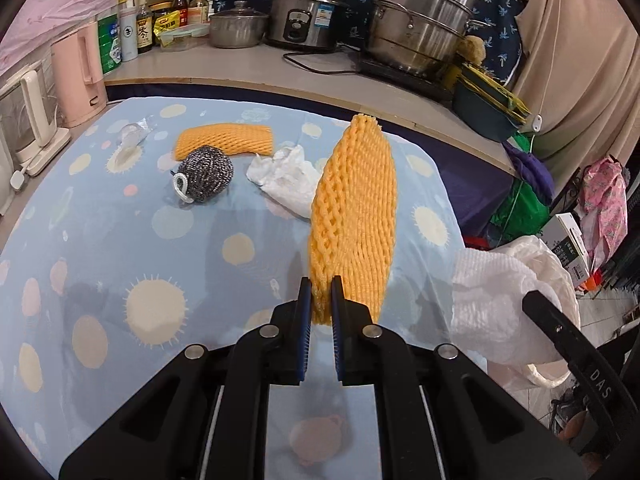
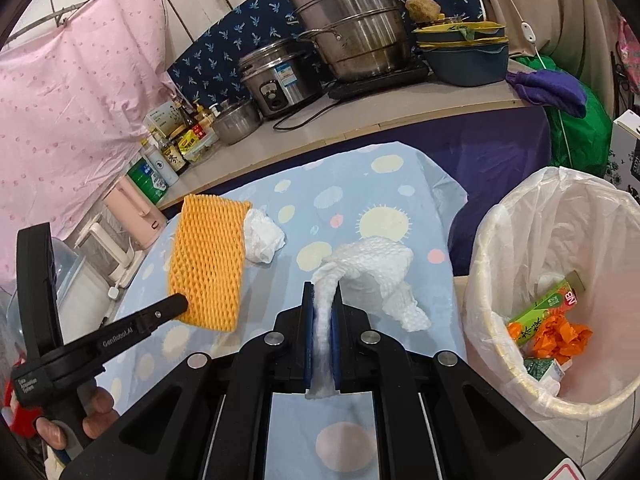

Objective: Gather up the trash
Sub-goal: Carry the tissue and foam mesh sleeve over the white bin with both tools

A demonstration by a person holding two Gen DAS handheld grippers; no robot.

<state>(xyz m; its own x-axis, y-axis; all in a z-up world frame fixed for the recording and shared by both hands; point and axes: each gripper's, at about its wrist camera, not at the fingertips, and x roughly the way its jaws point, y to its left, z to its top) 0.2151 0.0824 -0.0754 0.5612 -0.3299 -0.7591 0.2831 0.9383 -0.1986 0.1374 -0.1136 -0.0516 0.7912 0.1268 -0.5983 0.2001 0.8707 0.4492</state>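
My left gripper is shut on an orange foam net sleeve and holds it above the blue spotted tablecloth; it also shows in the right wrist view. My right gripper is shut on a white foam net sleeve, which also shows in the left wrist view. A second orange sleeve, a steel scourer, a crumpled white tissue and a clear wrapper lie on the table. The lined bin stands at the right and holds a green carton and orange wrappers.
A counter behind the table carries pots, a rice cooker, bottles and a pink kettle. Stacked bowls and a purple cloth sit at the counter's right end.
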